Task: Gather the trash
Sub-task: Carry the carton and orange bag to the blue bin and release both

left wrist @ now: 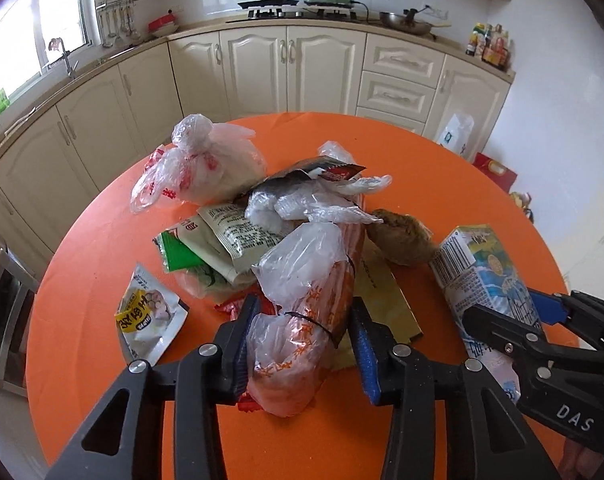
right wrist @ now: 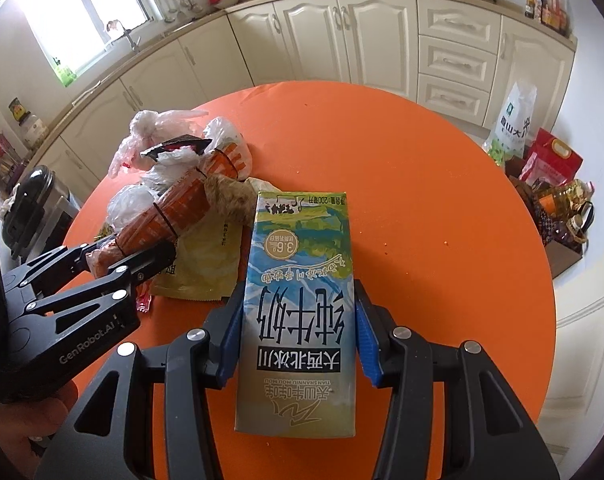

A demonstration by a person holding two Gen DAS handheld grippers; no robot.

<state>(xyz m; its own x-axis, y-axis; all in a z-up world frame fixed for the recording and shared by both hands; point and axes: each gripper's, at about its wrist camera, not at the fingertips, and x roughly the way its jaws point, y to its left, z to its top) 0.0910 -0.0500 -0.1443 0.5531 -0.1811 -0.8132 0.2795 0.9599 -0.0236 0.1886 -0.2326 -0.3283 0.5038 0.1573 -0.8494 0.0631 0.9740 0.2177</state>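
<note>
Jaws of left hand-held gripper half-closed around orange-printed plastic bag, at 6 o'clock of trash pile on orange surface. Right hand-held gripper clamps milk carton, 3 o'clock of pile.

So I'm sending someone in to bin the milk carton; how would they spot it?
On the round orange table, look right of the heap of plastic bags and wrappers. The milk carton is the only rigid box there, blue-green with large black characters, clamped in the right gripper.
</note>
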